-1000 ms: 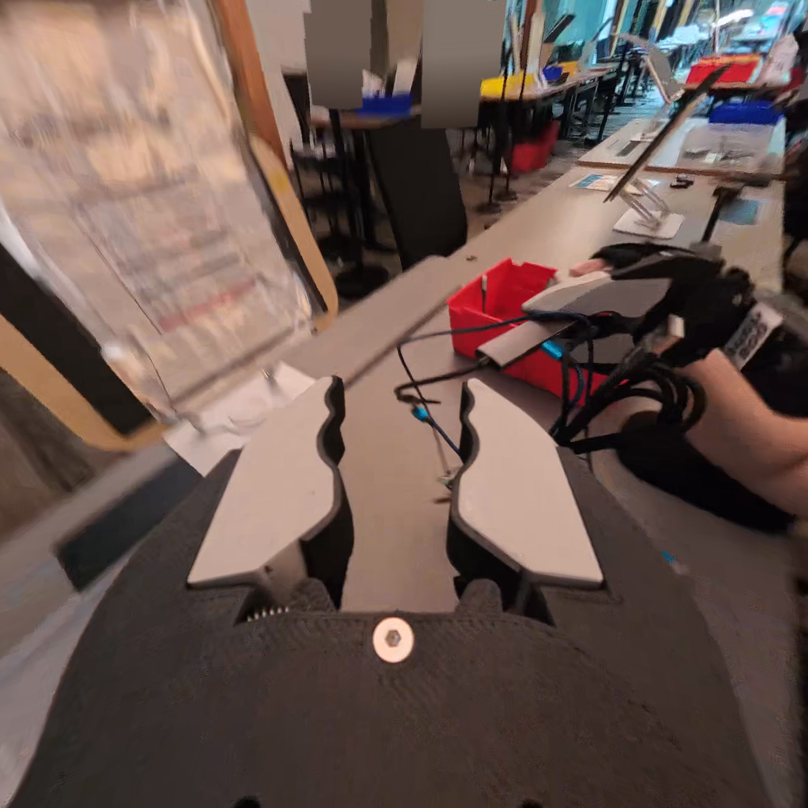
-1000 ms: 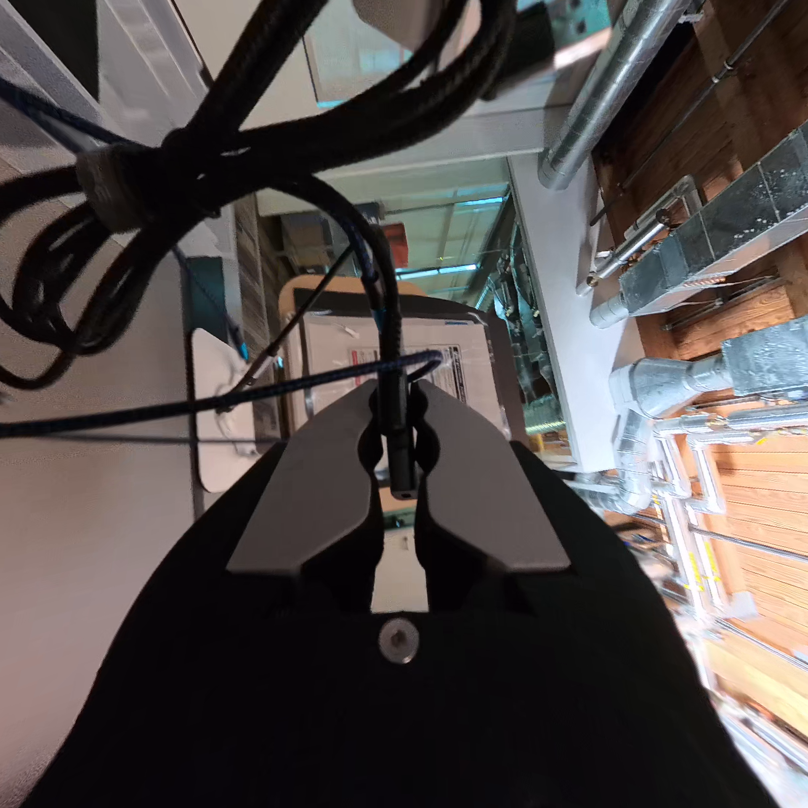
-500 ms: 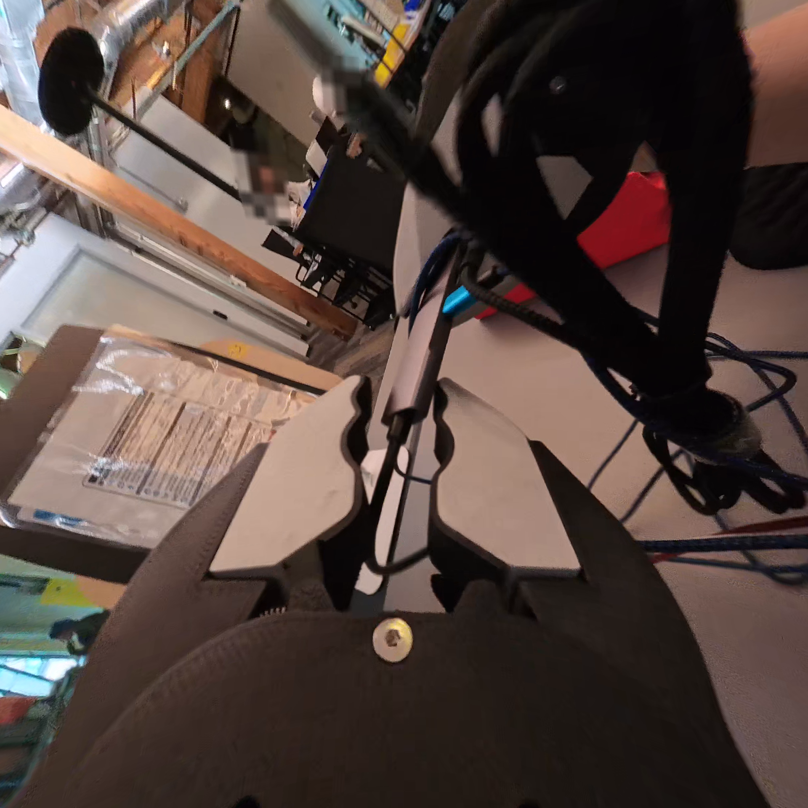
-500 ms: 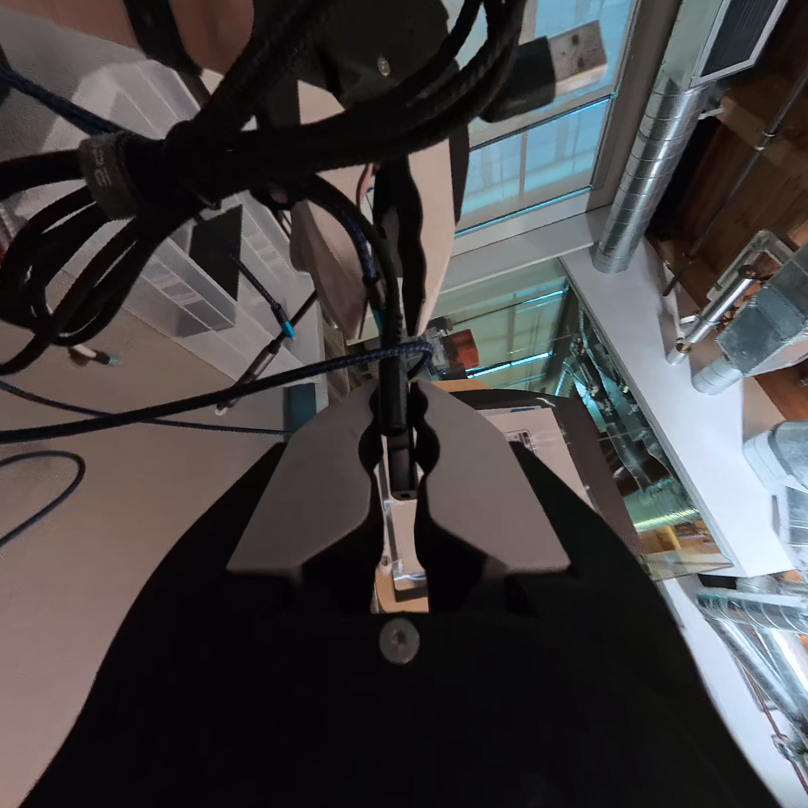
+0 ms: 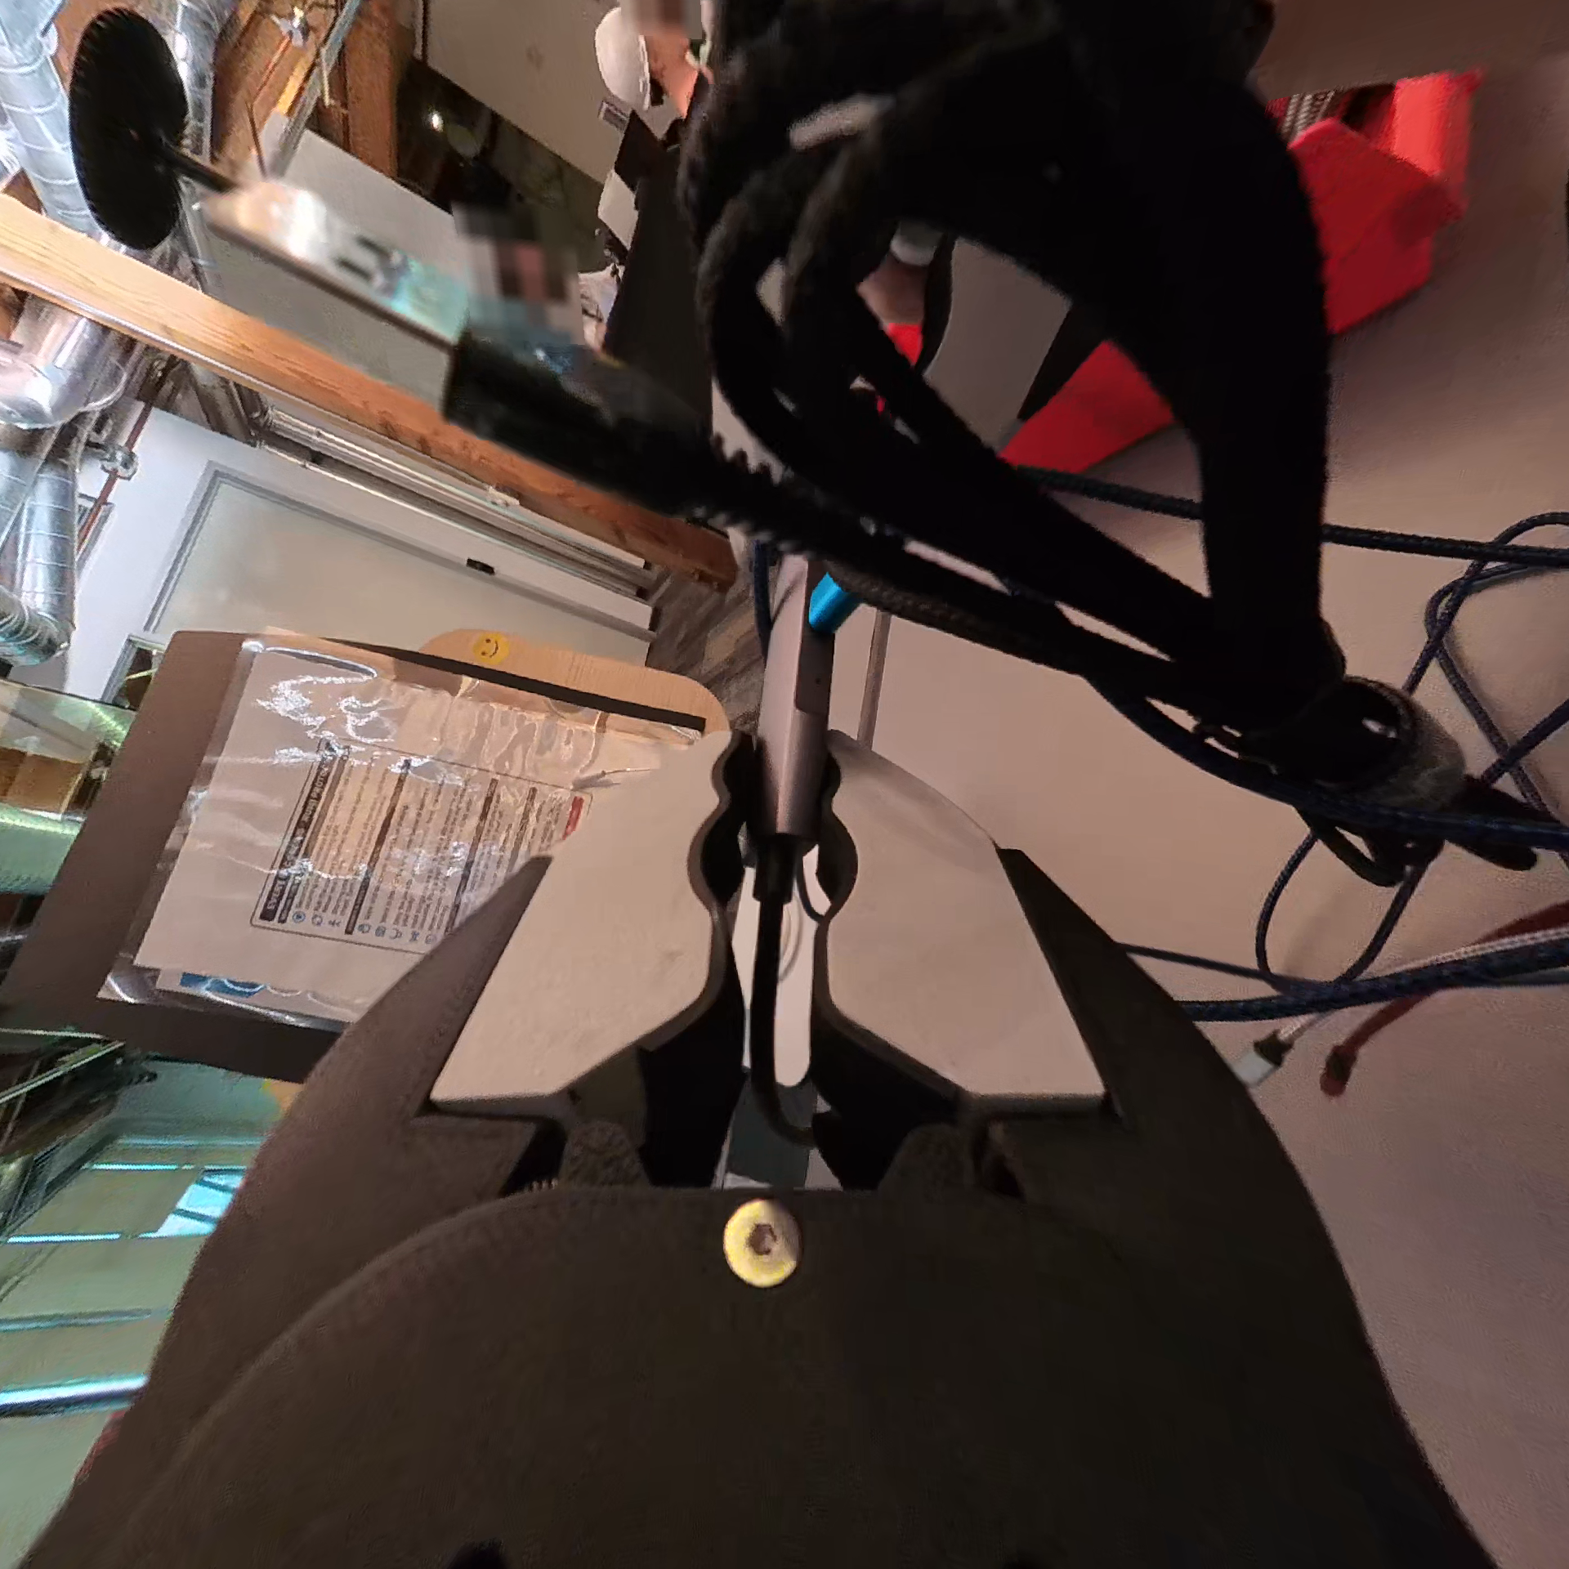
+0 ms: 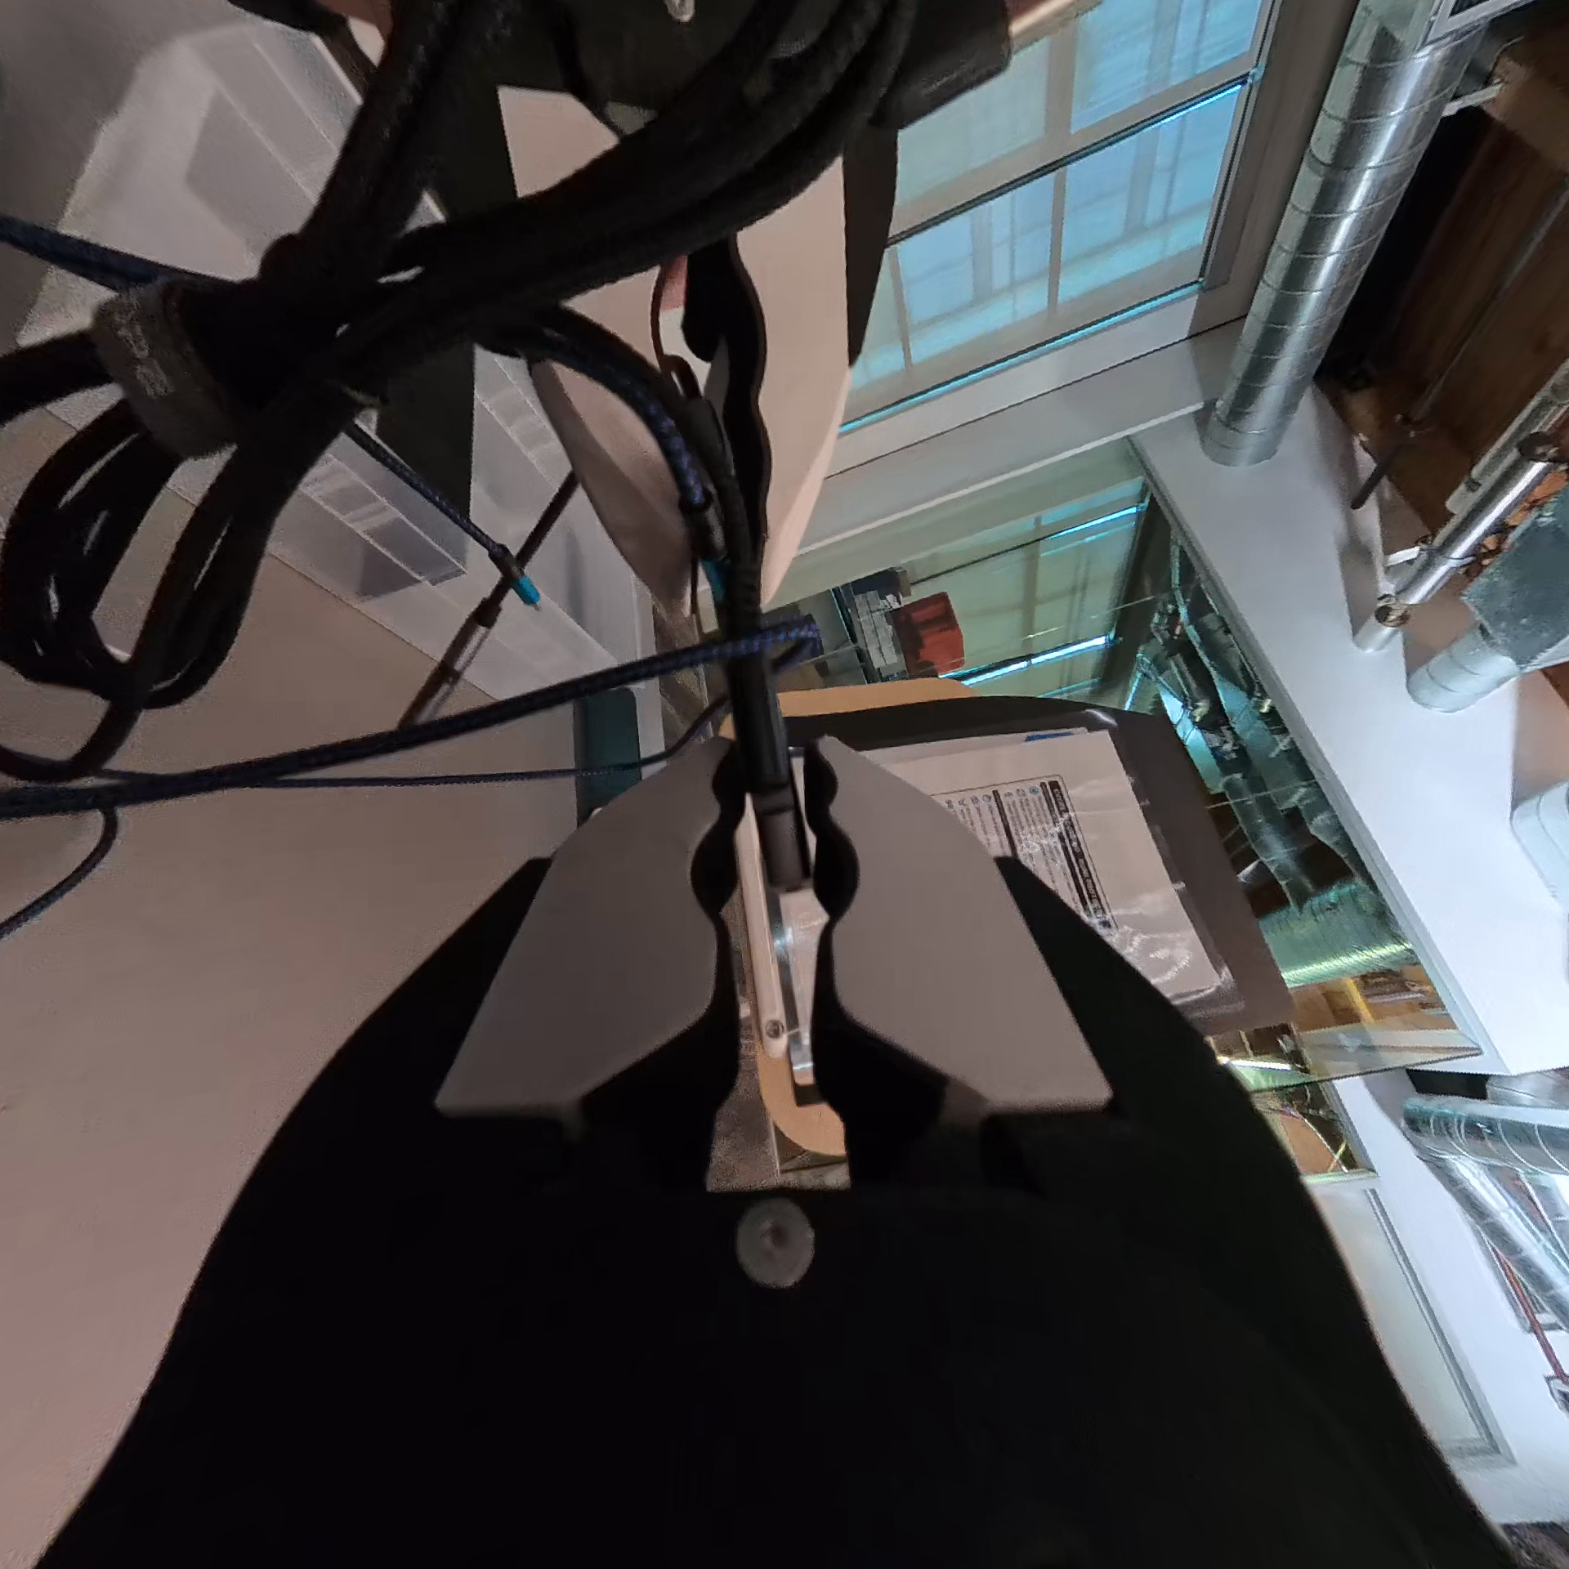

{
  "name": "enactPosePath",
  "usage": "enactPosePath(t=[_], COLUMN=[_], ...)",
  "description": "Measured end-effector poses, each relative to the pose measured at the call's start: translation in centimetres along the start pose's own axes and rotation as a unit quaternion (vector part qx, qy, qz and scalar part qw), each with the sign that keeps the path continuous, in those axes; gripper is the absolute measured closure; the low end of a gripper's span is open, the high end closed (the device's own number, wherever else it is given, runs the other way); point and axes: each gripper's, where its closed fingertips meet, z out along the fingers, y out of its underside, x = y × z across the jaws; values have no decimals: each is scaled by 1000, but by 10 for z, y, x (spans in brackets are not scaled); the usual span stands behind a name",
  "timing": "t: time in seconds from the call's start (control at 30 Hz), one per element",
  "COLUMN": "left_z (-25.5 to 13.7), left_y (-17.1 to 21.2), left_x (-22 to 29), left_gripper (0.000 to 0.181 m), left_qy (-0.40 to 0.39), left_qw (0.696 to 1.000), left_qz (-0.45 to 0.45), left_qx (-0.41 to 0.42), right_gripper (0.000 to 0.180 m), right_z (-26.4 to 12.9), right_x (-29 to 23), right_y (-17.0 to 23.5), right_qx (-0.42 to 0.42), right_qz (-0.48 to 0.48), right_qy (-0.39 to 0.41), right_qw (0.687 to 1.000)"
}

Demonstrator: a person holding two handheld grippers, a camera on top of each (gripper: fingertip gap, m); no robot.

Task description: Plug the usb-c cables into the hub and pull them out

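Half a second back the left gripper (image 5: pixel 785 815) had the hub only loosely between its fingers; now its jaws are pressed in on the near end of the grey hub (image 5: pixel 794 747), pinching it by its narrow sides. A second ago that gripper was low over the table (image 5: pixel 1401 1231) with nothing in it, jaws spread. The hub stands out forward from the fingertips, and its own thin black lead (image 5: pixel 764 976) trails back through the gap between the fingers. At the hub's far end a bright blue connector (image 5: pixel 828 603) sits against it, though the thick cables in front hide how the two meet.

The right gripper (image 6: pixel 768 815) has kept its hold across all three moments: its jaws pinch the black plug of a usb-c cable (image 6: pixel 777 828), with the braided cord running straight out ahead. A dark blue braided cable (image 6: pixel 509 705) crosses just beyond the fingertips.

From the left wrist view, a heavy bundle of black braided cables (image 5: pixel 1104 340) hangs close in front, bound by a grey strap (image 5: pixel 1401 764), with a large black connector (image 5: pixel 577 416) poking out to the left, blurred. Thin blue cables (image 5: pixel 1358 993) and a red one (image 5: pixel 1443 1010) lie loose on the table to the right. A red bin (image 5: pixel 1375 195) sits farther back on the table. A clipboard with a sheet in clear plastic (image 5: pixel 382 815) stands to the left.
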Motion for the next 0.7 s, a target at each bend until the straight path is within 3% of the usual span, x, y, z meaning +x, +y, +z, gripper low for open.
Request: enactPosePath(t=[0.2,0.47,0.7], left_z=[-4,-21,-17], left_y=[-9,-40,-36], left_x=[-4,13,9], left_gripper=[167,171,169], left_qy=[-21,29,3], left_qw=[999,987,988], left_qz=[4,1,20], left_qx=[27,160,150], right_gripper=[169,169,168], right_z=[-4,-7,-11], right_x=[0,-7,-4], right_y=[-1,-21,-34], right_qx=[-5,72,95], right_qz=[6,44,50], right_qy=[-17,-47,-44], right_qw=[1000,995,993])
